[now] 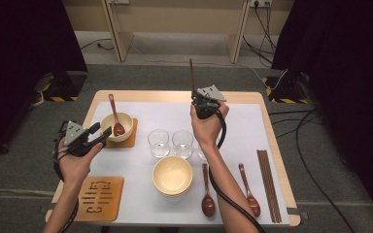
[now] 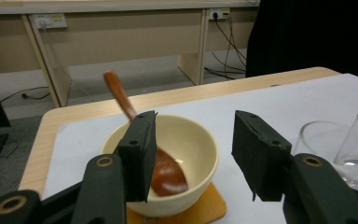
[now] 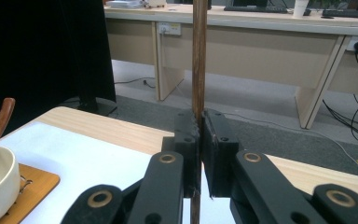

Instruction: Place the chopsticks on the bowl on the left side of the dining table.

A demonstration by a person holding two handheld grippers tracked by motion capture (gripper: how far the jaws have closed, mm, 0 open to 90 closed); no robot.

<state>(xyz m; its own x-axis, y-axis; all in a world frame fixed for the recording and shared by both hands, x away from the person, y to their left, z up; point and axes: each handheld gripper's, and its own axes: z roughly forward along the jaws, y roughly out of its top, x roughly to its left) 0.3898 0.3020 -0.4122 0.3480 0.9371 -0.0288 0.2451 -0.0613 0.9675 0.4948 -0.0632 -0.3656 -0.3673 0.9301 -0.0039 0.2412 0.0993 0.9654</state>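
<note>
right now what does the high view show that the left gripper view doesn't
High view alone: the empty bowl near the front edge, two loose spoons, the chopsticks lying at the right, the carved coaster, and the right gripper shut on an upright chopstick.
Left gripper view alone: the left gripper's open pads close up, and the wall sockets.
Both: the bowl with a spoon on its coaster, and the glasses.
</note>
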